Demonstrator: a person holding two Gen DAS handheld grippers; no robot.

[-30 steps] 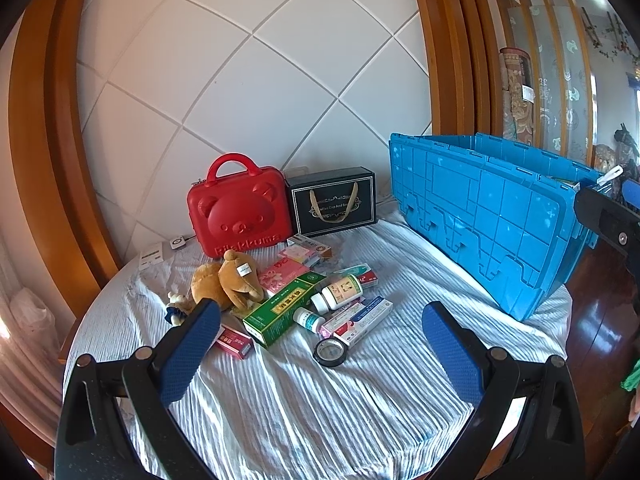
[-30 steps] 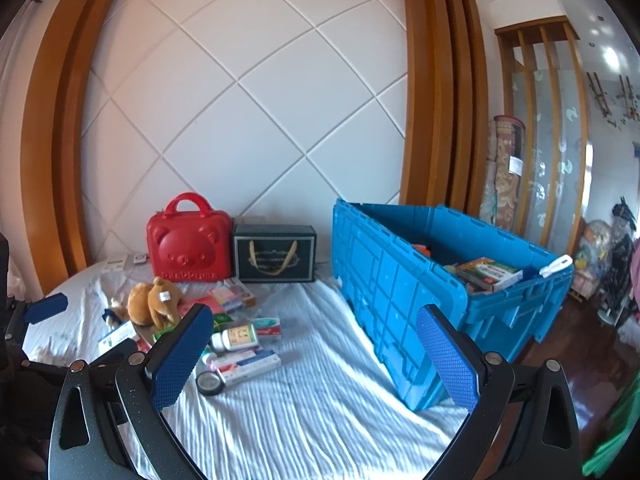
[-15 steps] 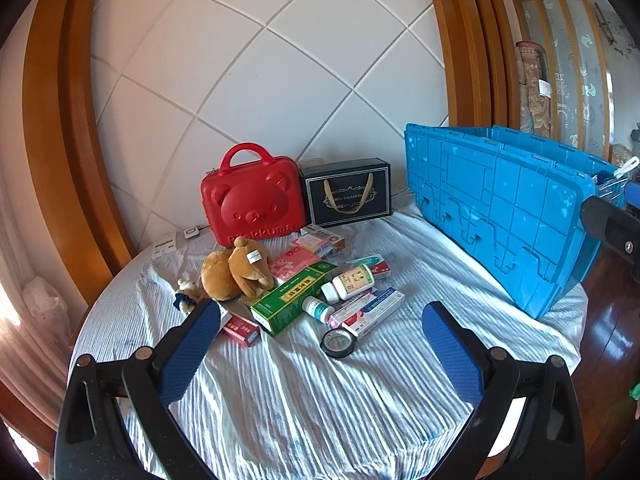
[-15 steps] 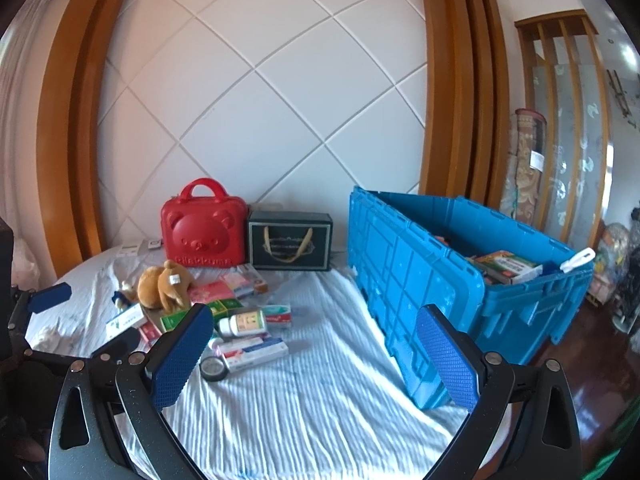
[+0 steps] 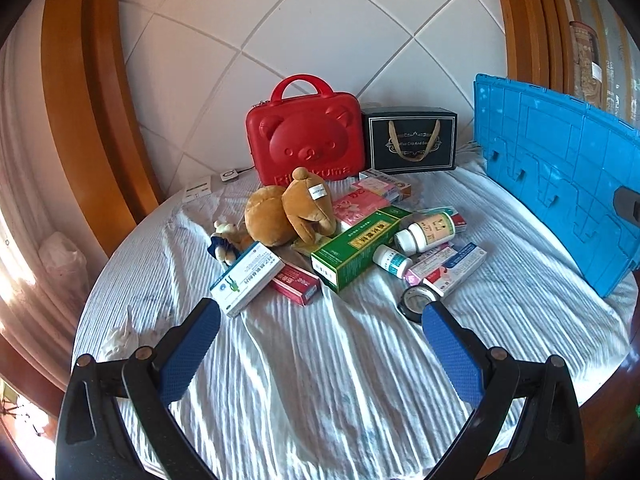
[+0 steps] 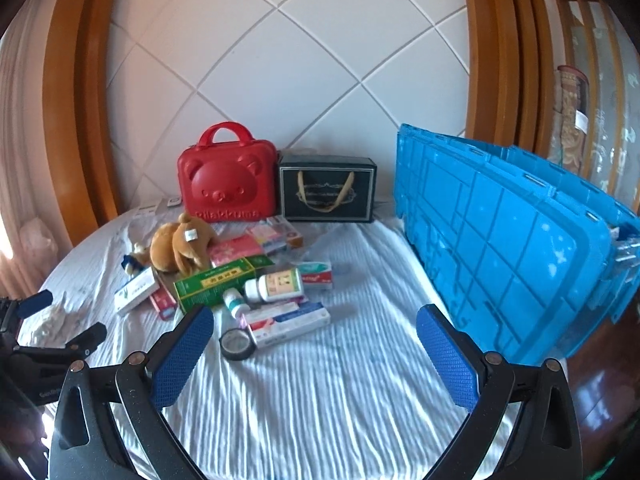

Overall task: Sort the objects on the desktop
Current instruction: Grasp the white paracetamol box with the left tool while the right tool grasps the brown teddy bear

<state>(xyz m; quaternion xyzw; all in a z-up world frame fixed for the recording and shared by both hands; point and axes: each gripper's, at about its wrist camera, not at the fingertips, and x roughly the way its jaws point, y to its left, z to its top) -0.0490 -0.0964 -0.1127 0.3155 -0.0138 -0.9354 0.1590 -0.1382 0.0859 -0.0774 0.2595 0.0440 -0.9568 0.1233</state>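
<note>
My left gripper [image 5: 320, 344] hangs spread and empty before the clutter: boxes [image 5: 356, 254], bottles [image 5: 424, 234], a plush [image 5: 292, 212]. My right gripper [image 6: 316, 344] gapes too, nearer the crate [image 6: 500, 236], the likely bin for sorting.

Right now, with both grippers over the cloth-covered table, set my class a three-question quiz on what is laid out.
1. True or false: the red bear-faced plastic case stands upright beside the black paper gift bag.
2. Which lies nearest the right gripper? A) black tape roll B) brown plush bear C) green cardboard box
3. Fill in: the left gripper's jaws are ____.

Key: 1 true; 2 A; 3 open.
</note>
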